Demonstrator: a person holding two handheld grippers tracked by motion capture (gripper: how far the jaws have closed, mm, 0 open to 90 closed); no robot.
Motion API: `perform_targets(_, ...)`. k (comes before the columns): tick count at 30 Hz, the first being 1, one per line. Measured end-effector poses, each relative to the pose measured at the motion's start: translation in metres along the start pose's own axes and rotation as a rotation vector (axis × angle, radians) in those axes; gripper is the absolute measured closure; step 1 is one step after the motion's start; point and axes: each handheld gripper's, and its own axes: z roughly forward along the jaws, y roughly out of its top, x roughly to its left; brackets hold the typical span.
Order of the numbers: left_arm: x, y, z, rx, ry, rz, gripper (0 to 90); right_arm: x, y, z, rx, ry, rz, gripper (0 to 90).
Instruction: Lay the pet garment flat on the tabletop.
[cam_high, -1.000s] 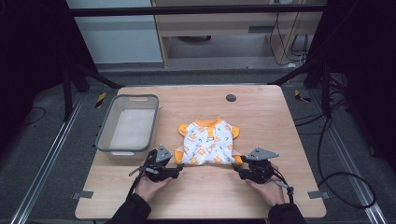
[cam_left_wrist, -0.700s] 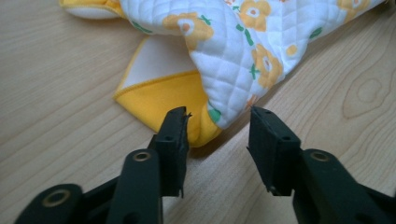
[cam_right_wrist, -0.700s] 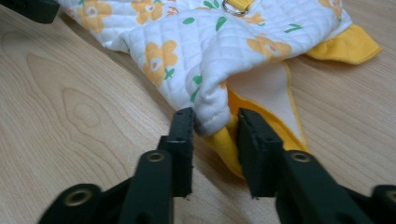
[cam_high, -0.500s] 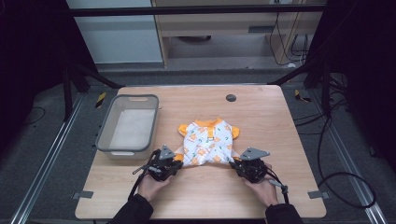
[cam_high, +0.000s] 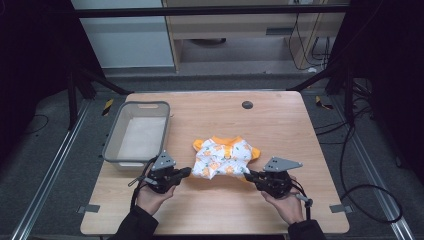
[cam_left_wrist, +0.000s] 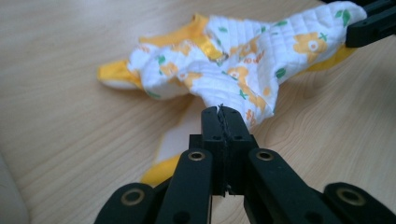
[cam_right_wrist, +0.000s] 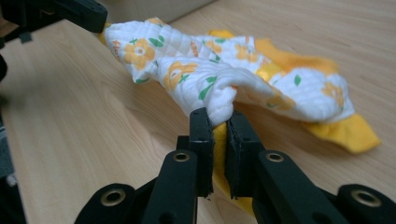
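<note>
Garment lies on the surface, near the front edge, right of the grey bin. White quilted cloth, orange flower print, yellow trim.

Left gripper: jaws pressed together on a near corner of the cloth; the left gripper view shows the fabric edge pinched at the tips. Right gripper: jaws nearly closed on the other near corner, a bunched fold and some yellow trim clamped between them.

Both near corners are lifted off the wood; the collar end lies flat farther away. Cloth bunches and sags between the two grips.

Judged step: fold in hand, both hem corners grasped, carry-over not yet done.

Next move calls for: both grips kept tight, corners raised together at even height, then taken forward over the collar end. Uneven lift would likely skew the fold.
</note>
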Motion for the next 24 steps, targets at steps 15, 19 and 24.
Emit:
perform_targets(15, 0.022, 0.015, 0.032, 0.061, 0.109, -0.057, 89.4, -0.034, 0.014, 0.021, 0.063, -0.038, 0.234, 78.1)
perform_targets(19, 0.033, -0.001, 0.055, 0.105, 0.117, -0.087, 87.4, -0.045, -0.005, 0.042, 0.096, -0.121, 0.196, 73.2)
perform_targets(24, 0.031, -0.001, 0.043, 0.038, 0.131, -0.107, 60.1, -0.040, -0.004, 0.036, 0.039, -0.152, 0.127, 61.3)
